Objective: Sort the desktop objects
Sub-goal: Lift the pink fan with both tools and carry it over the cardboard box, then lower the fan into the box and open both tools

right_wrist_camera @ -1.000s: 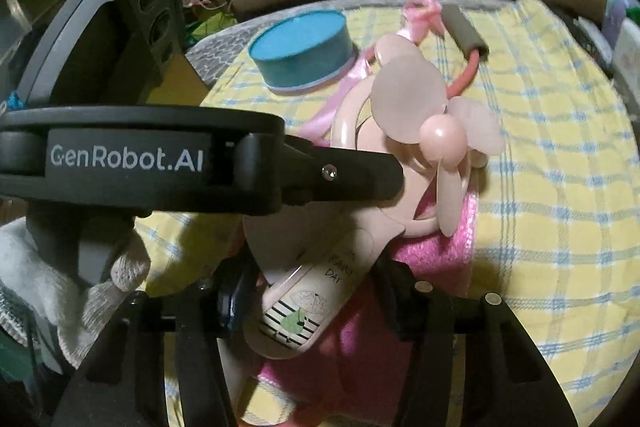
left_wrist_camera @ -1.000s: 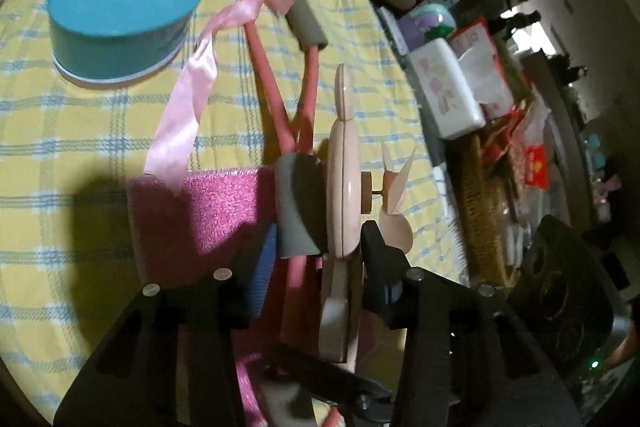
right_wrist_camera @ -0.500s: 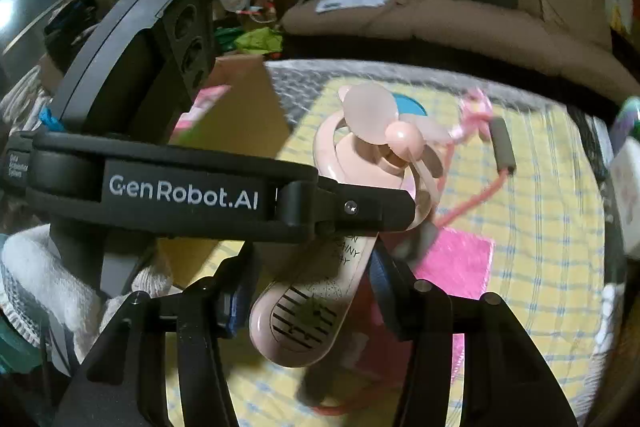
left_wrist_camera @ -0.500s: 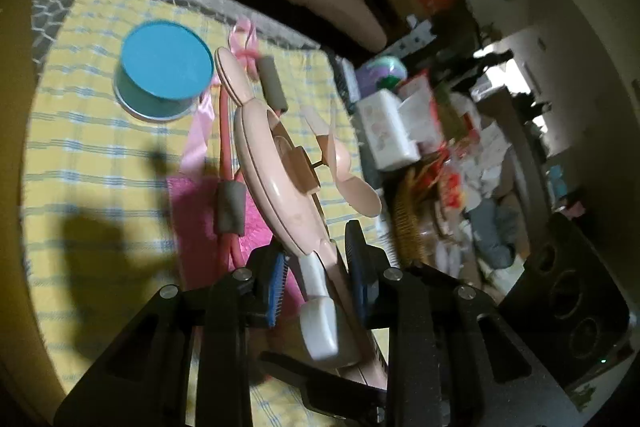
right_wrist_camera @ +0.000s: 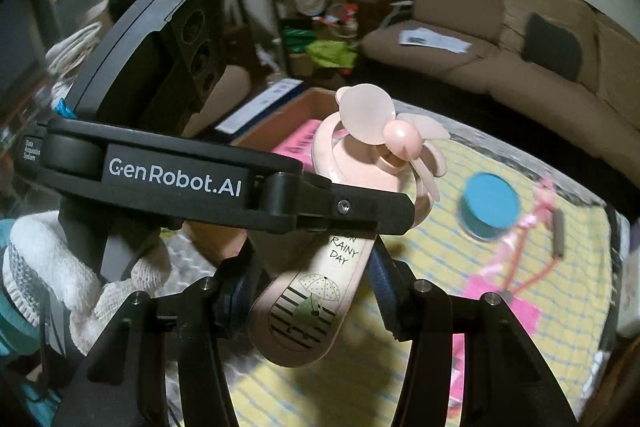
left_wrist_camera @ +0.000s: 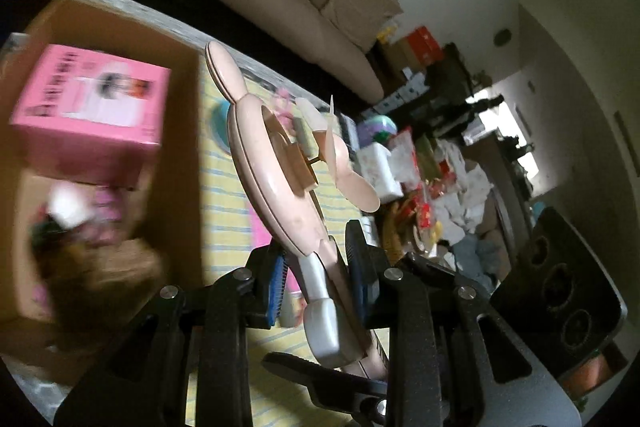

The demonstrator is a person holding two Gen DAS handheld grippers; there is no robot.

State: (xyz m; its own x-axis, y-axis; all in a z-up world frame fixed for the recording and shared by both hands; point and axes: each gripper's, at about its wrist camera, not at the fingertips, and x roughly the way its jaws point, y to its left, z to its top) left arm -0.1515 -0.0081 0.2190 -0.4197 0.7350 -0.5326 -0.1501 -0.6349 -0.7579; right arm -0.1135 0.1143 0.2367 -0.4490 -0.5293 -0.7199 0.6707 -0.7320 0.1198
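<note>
A pink handheld fan point(left_wrist_camera: 280, 183) with soft blades is held up in the air by both grippers. My left gripper point(left_wrist_camera: 318, 267) is shut on its handle. My right gripper point(right_wrist_camera: 316, 275) is shut on the same handle point(right_wrist_camera: 316, 291), which reads "rainy day"; the left gripper's black body point(right_wrist_camera: 224, 183) crosses in front of it. A cardboard box point(left_wrist_camera: 176, 131) lies to the left, with a pink carton point(left_wrist_camera: 92, 115) and blurred items inside. On the yellow checked cloth point(right_wrist_camera: 440, 259) lie a teal round tin point(right_wrist_camera: 490, 205) and a pink skipping rope point(right_wrist_camera: 528, 251).
A pink glitter pouch point(right_wrist_camera: 516, 303) lies on the cloth under the rope. A brown sofa point(right_wrist_camera: 520, 67) stands behind the table. Tissue packs and clutter point(left_wrist_camera: 400, 163) crowd the table's right side. A white-gloved hand point(right_wrist_camera: 80, 279) holds the left gripper.
Both grippers lifted the fan off the pink pouch and carried it up and left. The cardboard box with the pink carton has come into the left wrist view.
</note>
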